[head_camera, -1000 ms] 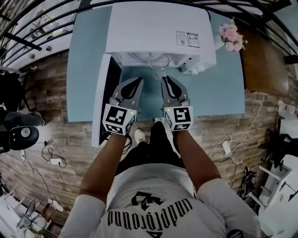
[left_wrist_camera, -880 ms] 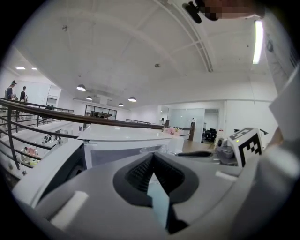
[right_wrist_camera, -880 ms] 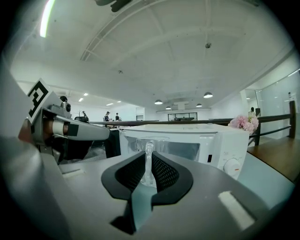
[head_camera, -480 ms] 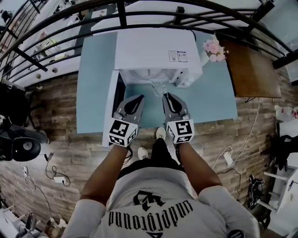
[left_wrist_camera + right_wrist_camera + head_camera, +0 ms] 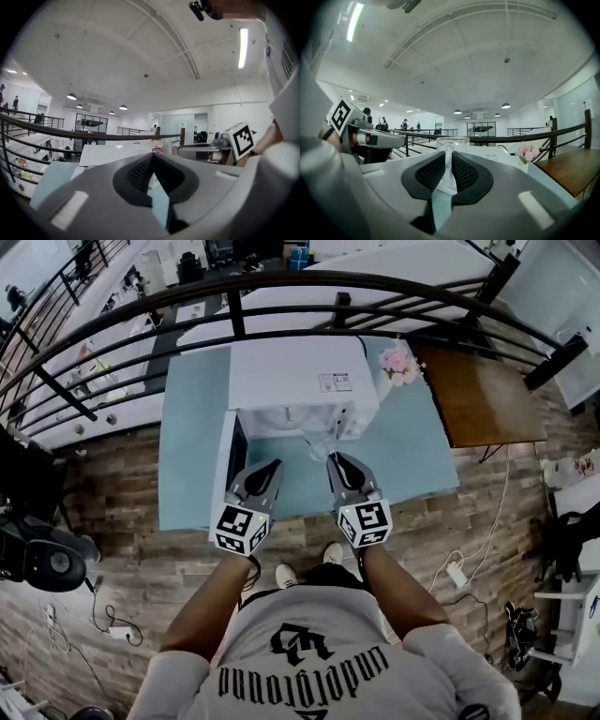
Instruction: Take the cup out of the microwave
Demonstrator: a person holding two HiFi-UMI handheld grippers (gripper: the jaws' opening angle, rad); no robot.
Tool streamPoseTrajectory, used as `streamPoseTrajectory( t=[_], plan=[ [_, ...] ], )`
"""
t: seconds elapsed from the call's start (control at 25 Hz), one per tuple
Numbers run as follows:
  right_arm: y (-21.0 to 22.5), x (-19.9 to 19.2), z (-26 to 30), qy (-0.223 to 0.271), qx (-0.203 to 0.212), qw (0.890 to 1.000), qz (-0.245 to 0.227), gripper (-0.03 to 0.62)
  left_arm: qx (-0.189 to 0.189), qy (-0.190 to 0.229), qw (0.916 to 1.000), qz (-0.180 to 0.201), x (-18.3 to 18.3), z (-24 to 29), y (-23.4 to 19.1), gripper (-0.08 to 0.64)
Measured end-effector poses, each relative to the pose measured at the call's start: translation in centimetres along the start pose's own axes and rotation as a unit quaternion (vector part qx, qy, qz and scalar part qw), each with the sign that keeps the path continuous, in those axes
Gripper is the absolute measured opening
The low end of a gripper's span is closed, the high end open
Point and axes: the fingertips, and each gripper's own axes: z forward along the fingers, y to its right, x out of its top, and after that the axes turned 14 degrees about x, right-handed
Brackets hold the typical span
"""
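Jaws of right gripper point(image 5: 332, 459) pinch the cup point(image 5: 453, 142) — left gripper's point(image 5: 274, 466) closed — above blue table point(image 5: 190, 448), plank floor point(image 5: 120, 514).

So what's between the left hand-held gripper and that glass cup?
In the head view, only bare blue tabletop shows between the left hand-held gripper and the glass cup.
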Motion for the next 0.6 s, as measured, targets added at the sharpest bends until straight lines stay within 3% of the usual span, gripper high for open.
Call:
streamPoseTrajectory(
  t=[0.24, 0.6],
  plan=[
    [0.9, 1.6, -3.2, 0.009, 0.008, 1.0, -0.002, 0.043, 0.004, 0.007, 0.9999, 0.008, 1.0, -1.2, 2.1, 0.049],
    [3.7, 1.5, -7.8, 0.01, 0.044, 0.999, 0.004, 0.043, 0.043, 0.01, 0.999, 0.004, 1.7, -1.3, 6.2, 0.049]
  ],
)
